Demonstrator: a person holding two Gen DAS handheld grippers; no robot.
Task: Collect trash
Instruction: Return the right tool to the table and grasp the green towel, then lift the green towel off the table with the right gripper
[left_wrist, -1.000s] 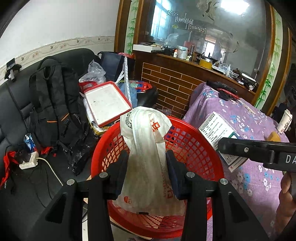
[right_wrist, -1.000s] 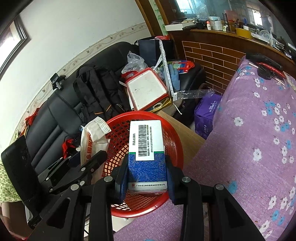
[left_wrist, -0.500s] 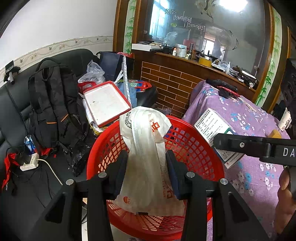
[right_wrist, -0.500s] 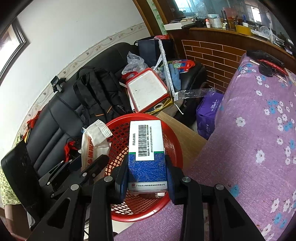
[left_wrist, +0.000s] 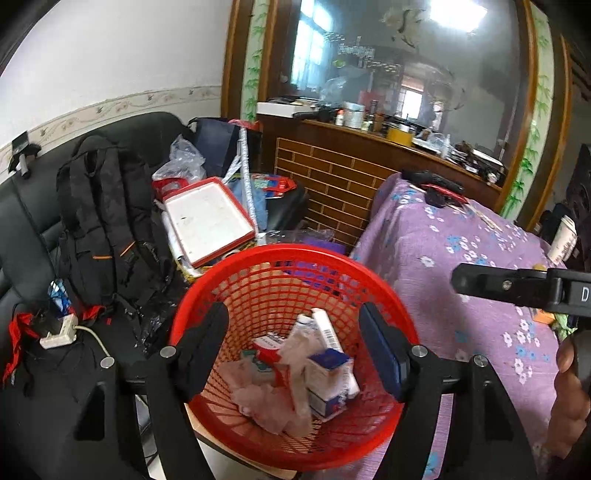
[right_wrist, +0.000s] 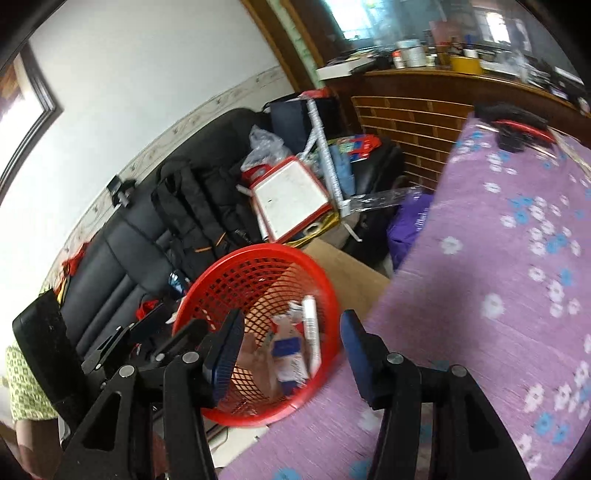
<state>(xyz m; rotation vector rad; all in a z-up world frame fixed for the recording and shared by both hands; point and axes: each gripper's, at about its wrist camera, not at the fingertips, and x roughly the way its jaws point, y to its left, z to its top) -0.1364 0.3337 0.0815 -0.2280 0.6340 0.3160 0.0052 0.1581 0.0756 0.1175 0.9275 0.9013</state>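
- The white bag (left_wrist: 275, 402) and the blue-and-white box (left_wrist: 328, 380) lie in the red basket (left_wrist: 295, 254), below and between the left gripper's (left_wrist: 293, 349) jaws.
- Both sets of jaws have just been opening; both stand apart with nothing between the pads.
- The right gripper (right_wrist: 291, 349) hangs over the basket's near rim, the purple flowered tablecloth (right_wrist: 498, 258) to its right.
- The drop looks done; next, I judge, each hand must swing away toward whatever litter remains on the table.
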